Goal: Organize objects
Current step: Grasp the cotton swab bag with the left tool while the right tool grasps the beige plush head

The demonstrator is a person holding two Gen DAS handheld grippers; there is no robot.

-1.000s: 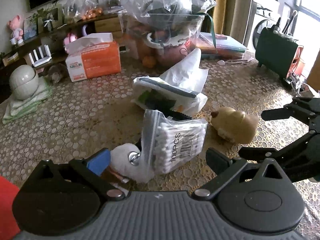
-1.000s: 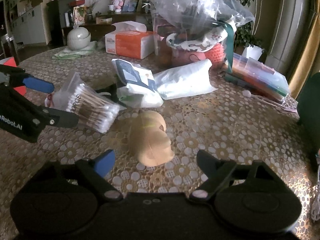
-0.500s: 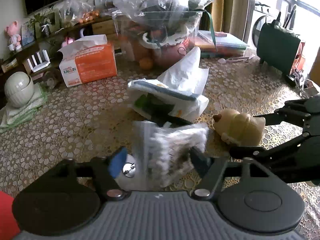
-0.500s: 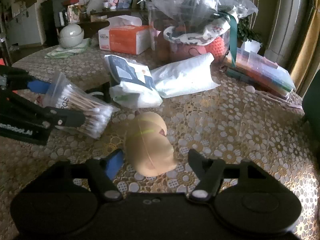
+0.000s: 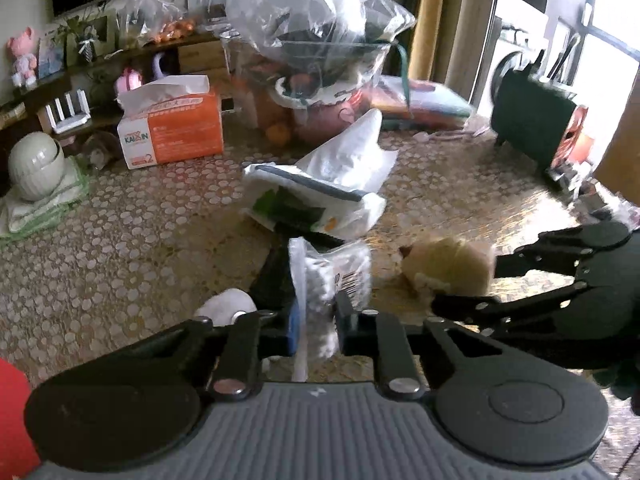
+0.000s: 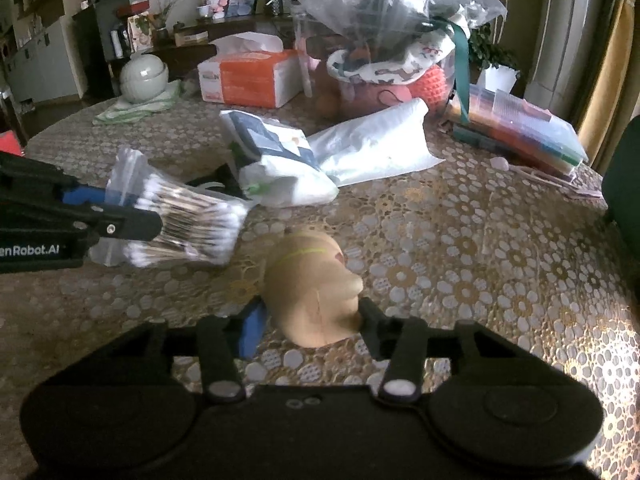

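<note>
Both grippers loaded over the patterned table!

On the left, the left gripper has its jaws clamped on the bag of cotton swabs, lifted clear of the tablecloth in the right wrist view, just in front of the white packet. Over to the right, the right gripper has its jaws pressed against both sides of the tan plush toy, which sits on the cloth near the swabs.

Open tablecloth right; white packets apparently crowd centre.
</note>
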